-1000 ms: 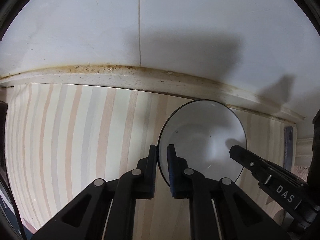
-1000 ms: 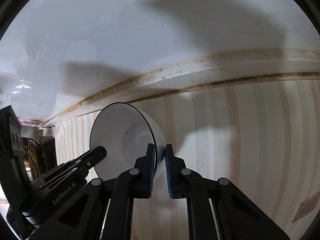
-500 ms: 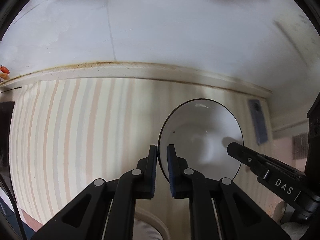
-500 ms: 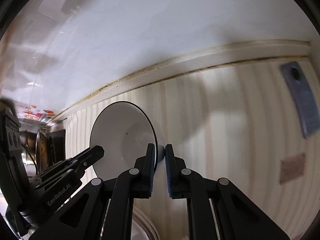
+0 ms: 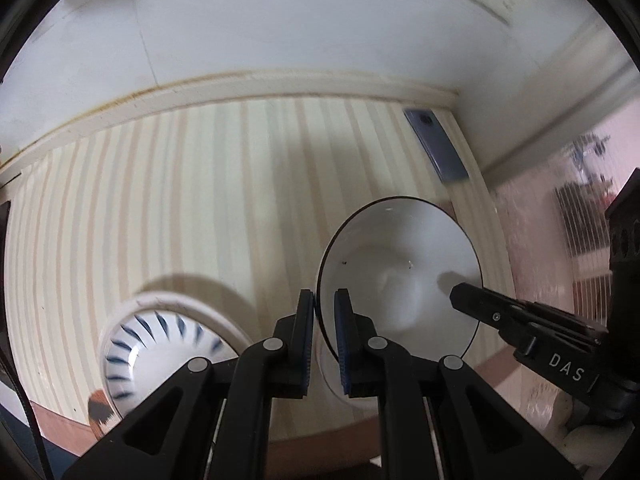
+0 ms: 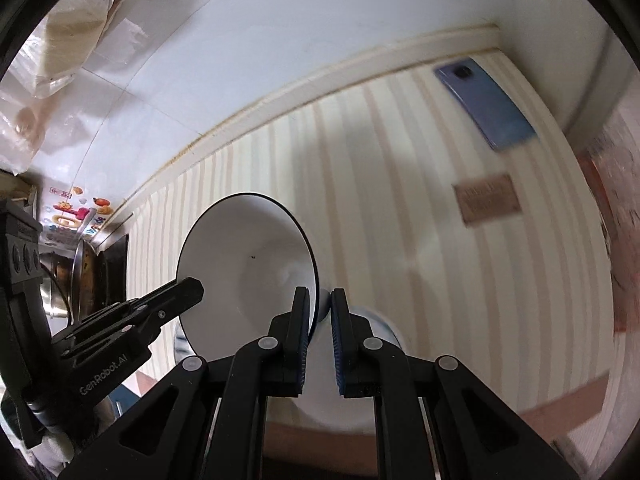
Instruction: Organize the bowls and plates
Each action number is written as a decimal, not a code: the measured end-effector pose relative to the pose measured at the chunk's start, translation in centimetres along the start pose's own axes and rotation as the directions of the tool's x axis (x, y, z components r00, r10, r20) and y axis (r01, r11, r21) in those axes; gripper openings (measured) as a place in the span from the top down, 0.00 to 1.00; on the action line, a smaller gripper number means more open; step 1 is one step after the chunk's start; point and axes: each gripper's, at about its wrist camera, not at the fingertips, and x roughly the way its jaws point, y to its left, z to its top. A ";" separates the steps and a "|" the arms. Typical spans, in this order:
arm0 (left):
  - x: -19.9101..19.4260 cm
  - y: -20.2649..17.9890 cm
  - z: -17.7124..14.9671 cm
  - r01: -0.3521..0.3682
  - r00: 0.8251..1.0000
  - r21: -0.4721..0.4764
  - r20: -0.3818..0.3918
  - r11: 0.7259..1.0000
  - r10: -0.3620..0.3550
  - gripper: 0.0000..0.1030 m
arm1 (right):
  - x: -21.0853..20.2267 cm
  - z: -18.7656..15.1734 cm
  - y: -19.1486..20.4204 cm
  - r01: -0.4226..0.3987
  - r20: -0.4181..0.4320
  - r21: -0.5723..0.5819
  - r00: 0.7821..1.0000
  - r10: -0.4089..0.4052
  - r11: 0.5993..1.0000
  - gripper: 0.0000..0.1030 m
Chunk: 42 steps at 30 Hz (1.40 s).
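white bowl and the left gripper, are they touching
Touching. The left wrist view shows the left gripper with its fingers closed on the white bowl rim, one finger on each side of the thin edge, no gap.

phone (image 6: 485,103) (blue-grey) on striped table (image 6: 400,200) | stickers (image 6: 76,212) | white wall (image 5: 280,20)

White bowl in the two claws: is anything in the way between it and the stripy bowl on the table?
Nothing visible. The white bowl is pinched by the left claw and right claw, with only bare striped table between it and the blue-striped bowl.
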 end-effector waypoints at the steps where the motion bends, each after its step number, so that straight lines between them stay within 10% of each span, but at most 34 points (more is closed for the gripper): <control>1: 0.2 -0.4 -0.5 0.000 1.000 0.007 -0.008 1.000 0.000 0.92 | -0.1 -0.8 -0.4 0.004 -0.002 0.004 1.000 -0.004 1.000 0.88; 42: 5.3 -1.9 -4.5 -0.076 0.990 0.082 -0.113 0.994 0.085 0.91 | 3.9 -5.5 -4.3 0.027 -0.085 0.072 0.996 -0.020 0.997 0.85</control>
